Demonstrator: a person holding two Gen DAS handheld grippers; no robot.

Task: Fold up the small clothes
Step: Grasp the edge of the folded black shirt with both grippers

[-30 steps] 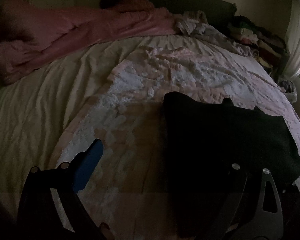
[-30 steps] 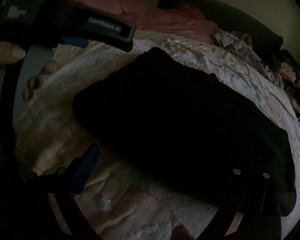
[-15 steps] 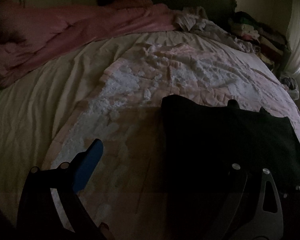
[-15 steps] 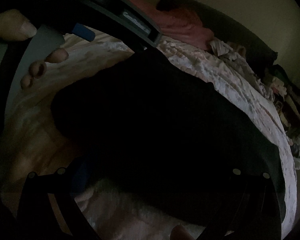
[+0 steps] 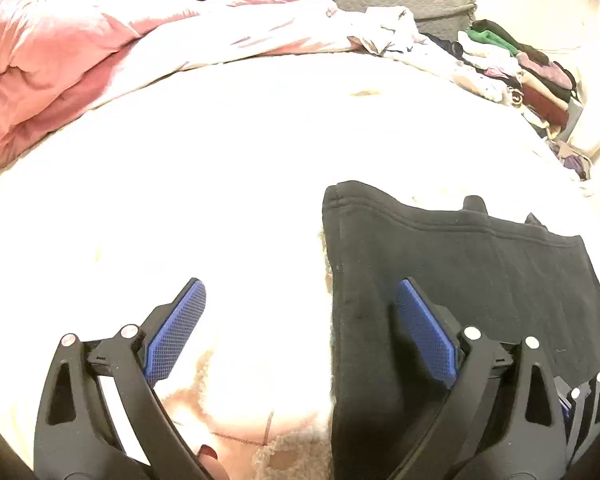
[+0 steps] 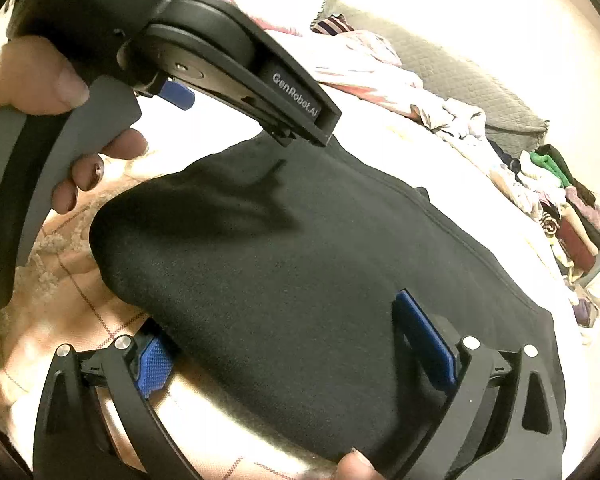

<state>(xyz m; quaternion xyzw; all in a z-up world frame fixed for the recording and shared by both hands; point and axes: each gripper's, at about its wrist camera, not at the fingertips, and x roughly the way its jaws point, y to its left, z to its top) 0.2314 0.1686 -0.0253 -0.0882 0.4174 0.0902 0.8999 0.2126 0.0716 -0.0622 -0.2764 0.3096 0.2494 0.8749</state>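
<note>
Both grippers stand with jaws apart and grip nothing: the left gripper (image 5: 300, 328) hangs over the near left edge of the black garment (image 5: 460, 280), one pad (image 5: 424, 336) above the cloth and the other (image 5: 176, 328) above the bedspread (image 5: 220, 200); the right gripper (image 6: 296, 344) straddles the garment's near rounded fold, its left pad (image 6: 154, 364) partly tucked under that edge. The garment (image 6: 300, 260) lies flat on the bed, apparently already doubled, though glare makes its layers hard to count; the likeliest fault is a pinch that takes only the top layer, so the lower one stays behind and the fold opens; a jaw set too low could also catch the bedspread and drag it along with the cloth; uneven lifting by the two hands would skew the edge; the left gripper (image 6: 236, 76), close above the cloth in the right view, could brush and rumple it.
</note>
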